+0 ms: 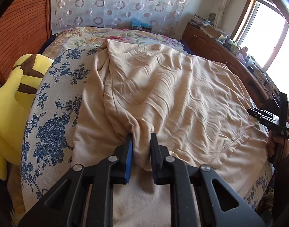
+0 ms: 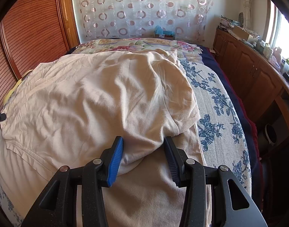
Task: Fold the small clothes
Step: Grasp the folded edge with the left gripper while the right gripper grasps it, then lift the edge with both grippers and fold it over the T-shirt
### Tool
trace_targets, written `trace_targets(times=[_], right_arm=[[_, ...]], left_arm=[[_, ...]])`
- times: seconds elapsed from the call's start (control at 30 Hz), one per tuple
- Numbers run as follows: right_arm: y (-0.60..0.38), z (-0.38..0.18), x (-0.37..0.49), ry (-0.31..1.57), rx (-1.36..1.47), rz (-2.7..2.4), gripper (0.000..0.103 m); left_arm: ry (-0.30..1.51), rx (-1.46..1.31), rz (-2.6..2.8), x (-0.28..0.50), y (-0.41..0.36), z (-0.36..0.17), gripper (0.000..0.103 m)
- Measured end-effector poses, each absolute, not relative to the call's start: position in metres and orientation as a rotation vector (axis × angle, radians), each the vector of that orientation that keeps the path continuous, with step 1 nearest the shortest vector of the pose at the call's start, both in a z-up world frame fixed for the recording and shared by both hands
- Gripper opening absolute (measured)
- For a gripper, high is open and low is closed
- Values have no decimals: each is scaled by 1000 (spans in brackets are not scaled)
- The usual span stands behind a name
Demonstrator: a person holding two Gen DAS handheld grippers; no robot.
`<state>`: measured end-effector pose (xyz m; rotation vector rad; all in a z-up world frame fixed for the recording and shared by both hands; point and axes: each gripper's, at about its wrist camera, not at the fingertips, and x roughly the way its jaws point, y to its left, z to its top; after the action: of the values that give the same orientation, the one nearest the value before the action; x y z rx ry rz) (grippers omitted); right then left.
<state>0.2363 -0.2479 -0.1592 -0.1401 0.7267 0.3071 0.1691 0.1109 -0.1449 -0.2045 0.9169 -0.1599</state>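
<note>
A large beige garment [image 1: 172,87] lies wrinkled across the bed, one sleeve folded over its body. In the left wrist view my left gripper [image 1: 141,135] is shut on a bunched ridge of its cloth, pinched between the blue pad and the black finger. My right gripper [image 2: 144,138] stands with its jaws wider, and a thick fold of the same garment [image 2: 87,94] fills the gap and touches both blue pads. At the far right of the left wrist view, a hand holds the right gripper [image 1: 258,113] at the garment's edge.
The bed has a blue floral cover [image 1: 55,94] and a flowered quilt [image 2: 137,46] at its far end. A yellow plush toy [image 1: 17,87] leans at the bed's left side. A cluttered wooden cabinet [image 2: 244,66] runs along the window wall.
</note>
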Motion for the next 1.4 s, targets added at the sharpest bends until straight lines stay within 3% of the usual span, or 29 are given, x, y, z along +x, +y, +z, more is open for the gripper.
trace_targets(times=[0.1, 0.17, 0.2, 0.23, 0.27, 0.67, 1.07, 1.4], right_arm=[[-256, -158, 234, 723, -101, 323, 45], [-256, -158, 233, 724, -99, 339, 25], [-254, -159, 233, 728, -111, 342, 22], [-251, -159, 232, 725, -124, 345, 10], [-250, -158, 230, 715, -144, 344, 5], [-261, -117, 194, 546, -135, 385, 3], [-259, -115, 195, 552, -167, 374, 3], [-255, -97, 209, 534, -128, 367, 3]], left_arm=[[920, -195, -152, 169, 112, -146, 18], [915, -193, -150, 170, 112, -145, 18], [904, -189, -153, 169, 111, -144, 17], [881, -181, -157, 167, 110, -141, 8], [847, -169, -167, 162, 108, -136, 9], [694, -174, -190, 135, 108, -78, 7], [780, -111, -168, 151, 112, -95, 9], [771, -74, -163, 174, 112, -78, 6]])
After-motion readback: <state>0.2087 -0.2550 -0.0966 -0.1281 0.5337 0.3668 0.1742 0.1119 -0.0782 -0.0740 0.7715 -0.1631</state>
